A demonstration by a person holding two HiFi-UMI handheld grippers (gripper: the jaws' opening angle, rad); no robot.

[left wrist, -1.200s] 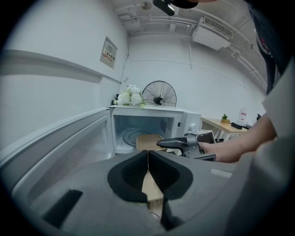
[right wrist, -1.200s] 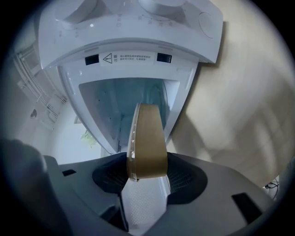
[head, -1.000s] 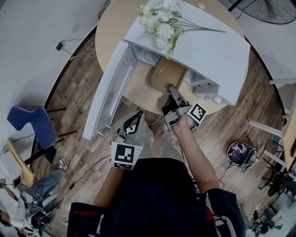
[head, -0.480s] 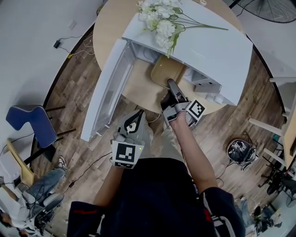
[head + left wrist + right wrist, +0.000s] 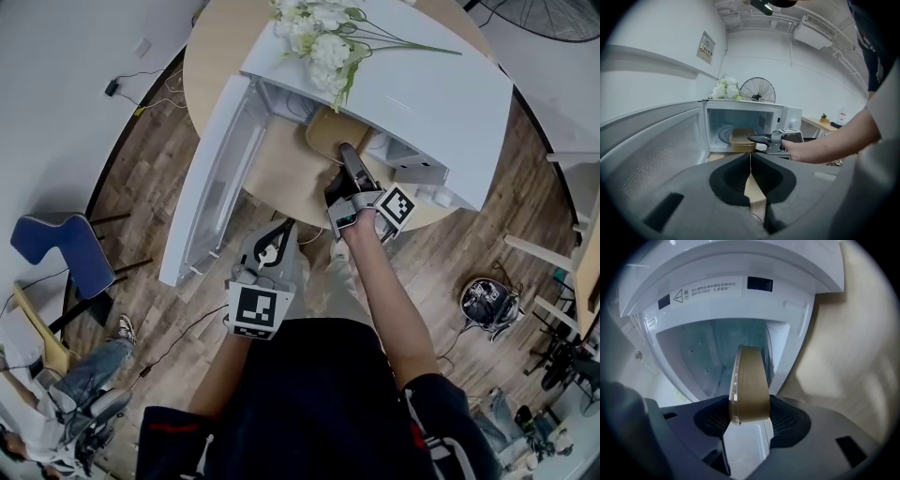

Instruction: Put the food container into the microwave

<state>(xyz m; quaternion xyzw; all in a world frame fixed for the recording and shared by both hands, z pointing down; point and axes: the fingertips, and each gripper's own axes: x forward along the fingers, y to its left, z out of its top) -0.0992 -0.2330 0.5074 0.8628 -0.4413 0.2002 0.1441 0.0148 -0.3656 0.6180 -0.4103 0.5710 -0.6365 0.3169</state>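
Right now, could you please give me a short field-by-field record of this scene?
microwave: on round table, door open
food container: partly inside the microwave's opening
right hand-held gripper: shut on food container
left hand-held gripper: shut, empty, short of the microwave
on top of microwave: white flowers

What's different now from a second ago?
The right gripper, clamped on the food container, pushed it further into the open microwave. The left gripper stayed put, shut and empty, and the door stayed open.
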